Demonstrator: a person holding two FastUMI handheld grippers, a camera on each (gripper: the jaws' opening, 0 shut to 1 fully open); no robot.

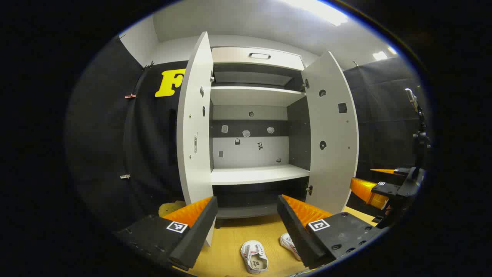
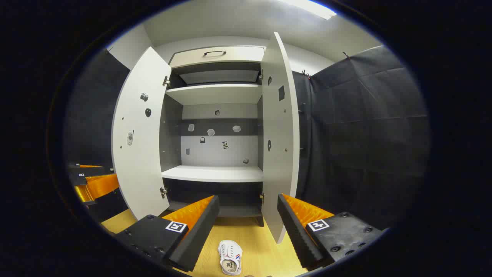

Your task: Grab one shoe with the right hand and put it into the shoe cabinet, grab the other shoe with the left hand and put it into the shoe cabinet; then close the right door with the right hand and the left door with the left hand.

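Two white shoes lie on the yellow wooden floor (image 1: 230, 238) in front of the shoe cabinet (image 1: 253, 127), seen in the left gripper view: one shoe (image 1: 254, 257) lies between the left gripper's fingers with its opening facing up, and the other shoe (image 1: 289, 244) lies just to its right, partly hidden behind the right-hand finger. In the right gripper view a single shoe (image 2: 230, 257) with red and blue side stripes shows on the floor between that gripper's fingers. The room is a booth with black cloth walls (image 2: 357, 134), a white ceiling and bright ceiling lights (image 1: 319, 11). The cabinet stands against the back wall with both doors swung wide: the left door (image 1: 196, 127) and the right door (image 1: 332, 134) show their pale inner faces with small stickers and holes. Inside, a lower white shelf (image 1: 255, 175) and an upper white shelf (image 1: 255, 94) are bare of shoes, and the back panel (image 1: 250, 142) is pale with a dark band and a scatter of small stickers. A drawer front with a dark handle (image 1: 259, 55) sits at the top. The left gripper (image 1: 246, 223) is spread open and holds nothing, raised above the floor and facing the cabinet's interior. The right gripper (image 2: 248, 223) is likewise spread open and empty, facing the cabinet from a little to the right, with the edge of the right door between its fingers in view; it also shows at the right edge of the left gripper view.
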